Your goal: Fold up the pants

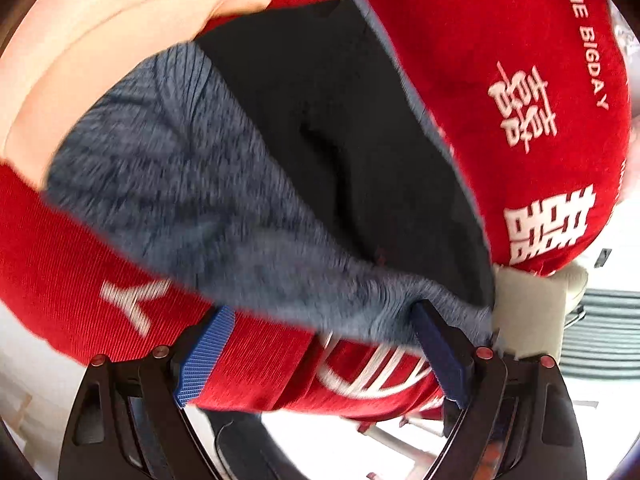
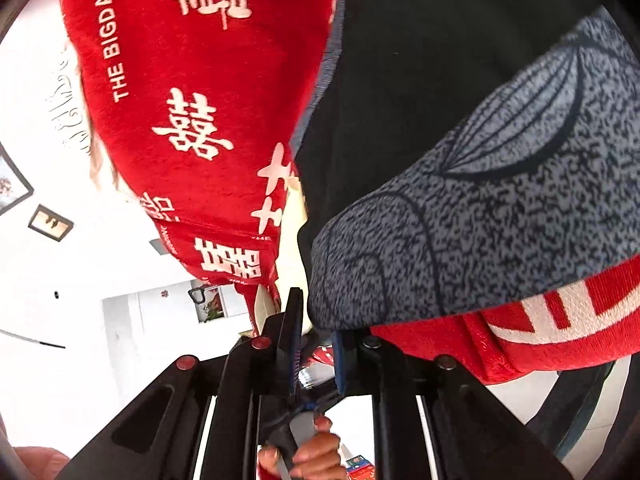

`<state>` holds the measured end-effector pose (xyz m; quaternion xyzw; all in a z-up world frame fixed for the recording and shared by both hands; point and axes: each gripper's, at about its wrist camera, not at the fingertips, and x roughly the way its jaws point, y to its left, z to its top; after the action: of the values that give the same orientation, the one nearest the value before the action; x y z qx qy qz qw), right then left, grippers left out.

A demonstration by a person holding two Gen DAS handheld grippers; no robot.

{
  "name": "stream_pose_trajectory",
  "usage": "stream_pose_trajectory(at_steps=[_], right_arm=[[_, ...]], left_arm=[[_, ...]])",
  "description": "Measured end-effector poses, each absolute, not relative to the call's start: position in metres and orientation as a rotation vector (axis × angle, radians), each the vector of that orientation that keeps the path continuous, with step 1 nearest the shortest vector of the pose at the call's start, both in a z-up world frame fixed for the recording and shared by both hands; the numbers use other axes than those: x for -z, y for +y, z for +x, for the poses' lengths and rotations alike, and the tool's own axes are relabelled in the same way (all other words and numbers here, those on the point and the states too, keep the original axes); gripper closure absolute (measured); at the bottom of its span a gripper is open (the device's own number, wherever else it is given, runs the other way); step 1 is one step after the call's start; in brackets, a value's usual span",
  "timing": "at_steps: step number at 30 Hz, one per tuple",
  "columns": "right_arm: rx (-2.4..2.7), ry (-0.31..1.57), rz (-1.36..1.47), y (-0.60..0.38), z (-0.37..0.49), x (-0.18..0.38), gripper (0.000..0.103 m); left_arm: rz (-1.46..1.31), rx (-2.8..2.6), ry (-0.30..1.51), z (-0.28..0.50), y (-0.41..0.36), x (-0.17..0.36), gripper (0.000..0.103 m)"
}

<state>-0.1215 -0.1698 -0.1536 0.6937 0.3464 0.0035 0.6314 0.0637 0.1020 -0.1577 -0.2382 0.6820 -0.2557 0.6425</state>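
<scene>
The left gripper (image 1: 324,356) has its blue ribbed pads (image 1: 206,354) spread wide; the right-hand pad touches the gray knitted pants (image 1: 192,184), but nothing is pinched. The right gripper (image 2: 316,344) is nearly pressed together on the speckled pants (image 2: 500,216) edge. The pants, with a smooth black lining (image 1: 344,132), lie over a soft red blanket (image 1: 480,60) with white characters.

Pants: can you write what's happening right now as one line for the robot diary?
step: fold pants | pants: grey, on red blanket | left gripper: open, at pants edge | right gripper: nearly shut, grip unclear
</scene>
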Motion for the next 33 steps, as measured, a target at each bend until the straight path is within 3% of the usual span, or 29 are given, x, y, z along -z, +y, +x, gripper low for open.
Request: stream_pose_trajectory(at_steps=[10, 12, 13, 15, 16, 17, 24, 29, 30, 31, 32, 33], right_arm=[[0.002, 0.816, 1.631, -0.165, -0.132, 0.176, 0.088], [0.009, 0.828, 1.623, -0.165, -0.138, 0.18, 0.085], [0.03, 0.847, 1.603, -0.166, -0.142, 0.183, 0.082], [0.068, 0.871, 1.569, -0.17, -0.154, 0.189, 0.066], [0.107, 0.877, 1.557, -0.174, -0.162, 0.192, 0.05], [0.144, 0.867, 1.557, -0.178, -0.17, 0.196, 0.044], [0.147, 0.7, 1.671, -0.197, -0.212, 0.221, 0.044], [0.175, 0.442, 1.823, -0.21, -0.226, 0.234, 0.044], [0.184, 0.394, 1.881, -0.212, -0.229, 0.238, 0.046], [0.203, 0.362, 1.938, -0.213, -0.233, 0.242, 0.064], [0.235, 0.364, 1.973, -0.215, -0.236, 0.241, 0.097], [0.271, 0.391, 1.975, -0.216, -0.237, 0.238, 0.096]], left_arm=[[-0.56, 0.491, 1.539, 0.074, 0.118, 0.168, 0.012], [-0.537, 0.495, 1.534, 0.079, 0.117, 0.167, 0.037], [-0.519, 0.512, 1.537, 0.081, 0.114, 0.167, 0.04], [-0.506, 0.555, 1.545, 0.082, 0.109, 0.167, 0.055], [-0.498, 0.568, 1.553, 0.082, 0.108, 0.168, 0.061], [-0.496, 0.581, 1.558, 0.082, 0.108, 0.168, 0.063], [-0.469, 0.653, 1.582, 0.089, 0.097, 0.153, 0.063], [-0.413, 0.678, 1.6, 0.094, 0.089, 0.146, 0.063], [-0.4, 0.674, 1.605, 0.095, 0.089, 0.146, 0.073], [-0.392, 0.668, 1.61, 0.096, 0.088, 0.146, 0.079], [-0.399, 0.666, 1.614, 0.097, 0.089, 0.145, 0.08], [-0.408, 0.663, 1.609, 0.098, 0.09, 0.143, 0.08]])
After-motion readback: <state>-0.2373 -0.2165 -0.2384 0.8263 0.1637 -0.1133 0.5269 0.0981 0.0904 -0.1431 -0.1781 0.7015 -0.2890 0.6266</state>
